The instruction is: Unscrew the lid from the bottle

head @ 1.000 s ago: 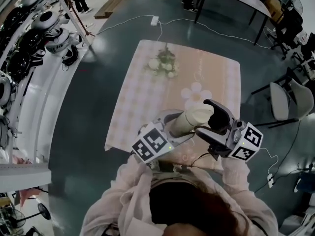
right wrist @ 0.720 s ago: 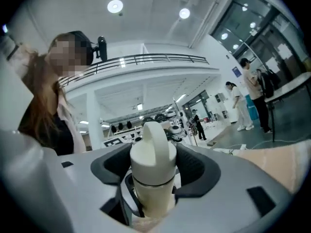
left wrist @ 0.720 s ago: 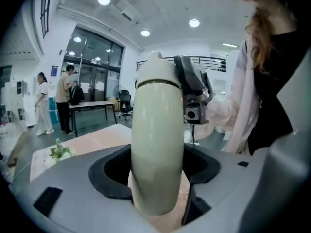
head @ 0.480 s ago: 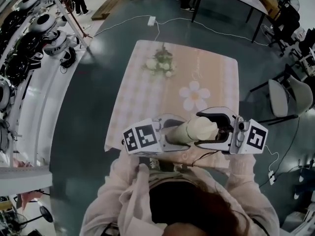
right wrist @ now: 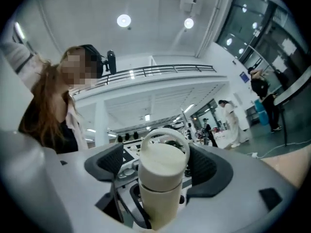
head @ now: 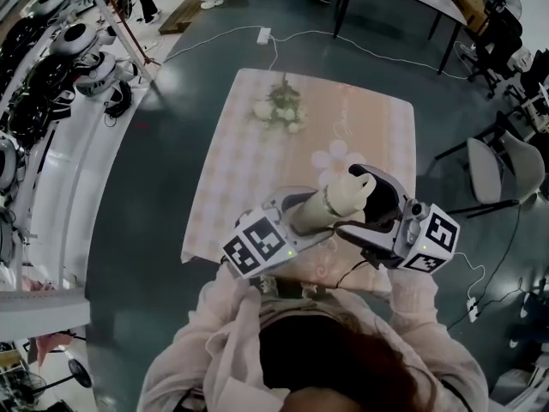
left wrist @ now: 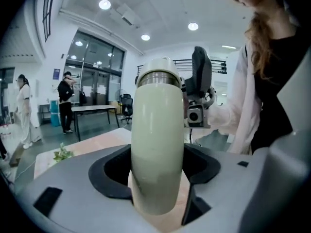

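Observation:
A cream bottle [head: 319, 211] is held in the air over the table's near edge, lying almost level. My left gripper [head: 300, 215] is shut on its body [left wrist: 156, 144], with both black pads against it. The lid [head: 356, 191], with a loop handle, points at my right gripper [head: 367, 209]. In the right gripper view the lid [right wrist: 163, 163] sits between the pads with a gap on the left side. Those jaws have just been opening and now stand wide, open around the lid.
Below is a table with a pink checked cloth [head: 249, 153], a small bunch of flowers [head: 279, 108] at its far end and a flower-shaped mat [head: 337, 157]. Chairs [head: 502, 172] stand to the right, shelves of helmets [head: 81, 54] to the left, and a cable [head: 257, 34] lies on the floor.
Half a second ago both grippers lay in a level line and the right jaws were closer on the lid. Now both are tilted and the right jaws stand wider.

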Available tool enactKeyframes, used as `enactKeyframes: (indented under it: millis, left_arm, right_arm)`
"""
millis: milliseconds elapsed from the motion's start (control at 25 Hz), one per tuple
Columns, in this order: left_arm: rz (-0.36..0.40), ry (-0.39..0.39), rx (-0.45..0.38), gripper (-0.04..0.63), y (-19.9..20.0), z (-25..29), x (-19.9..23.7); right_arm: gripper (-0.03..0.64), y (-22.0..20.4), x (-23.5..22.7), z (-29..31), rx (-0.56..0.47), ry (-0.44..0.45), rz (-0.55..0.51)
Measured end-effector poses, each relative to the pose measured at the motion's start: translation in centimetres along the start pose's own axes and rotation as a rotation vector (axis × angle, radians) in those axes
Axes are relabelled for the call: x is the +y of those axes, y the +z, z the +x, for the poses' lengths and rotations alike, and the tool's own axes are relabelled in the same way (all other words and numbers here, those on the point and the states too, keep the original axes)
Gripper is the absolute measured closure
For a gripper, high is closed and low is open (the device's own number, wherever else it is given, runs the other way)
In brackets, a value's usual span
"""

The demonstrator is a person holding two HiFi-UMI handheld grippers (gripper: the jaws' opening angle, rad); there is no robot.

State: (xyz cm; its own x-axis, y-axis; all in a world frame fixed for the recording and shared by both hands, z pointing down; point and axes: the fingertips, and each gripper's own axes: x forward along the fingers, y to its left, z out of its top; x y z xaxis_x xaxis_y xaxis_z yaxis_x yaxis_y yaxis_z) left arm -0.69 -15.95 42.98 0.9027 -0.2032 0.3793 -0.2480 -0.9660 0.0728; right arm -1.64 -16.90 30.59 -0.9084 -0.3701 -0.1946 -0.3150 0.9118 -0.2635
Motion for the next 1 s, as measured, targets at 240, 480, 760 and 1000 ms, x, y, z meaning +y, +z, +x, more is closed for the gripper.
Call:
enactKeyframes:
  millis: [240,480,760,1000]
  left_arm:
    - [0.005,-0.029,0.012,0.280,-0.3,0.6,-1.1]
    - [-0.018,-0.070,-0.011,0.279,-0.8,0.3,-1.7]
    - [-0.066,0.050,-0.083,0.279,-0.9,-1.3,0.9]
    - [-0.110,0.145,-0.145,0.279,-2.1,-2.4,3.2]
  right_arm:
    - [0.288,-1.8,-1.0,0.2,0.080,-0.080,-0.023]
    - [0.290,1.2,-1.2,-1.4,-0.069,-0.063,0.006]
    - [0.290,-3.3,-6.2,-5.5,0.084,-0.377,0.091]
    - [0.291,-10.0,-7.1,-8.9,0.243,-0.534,0.151]
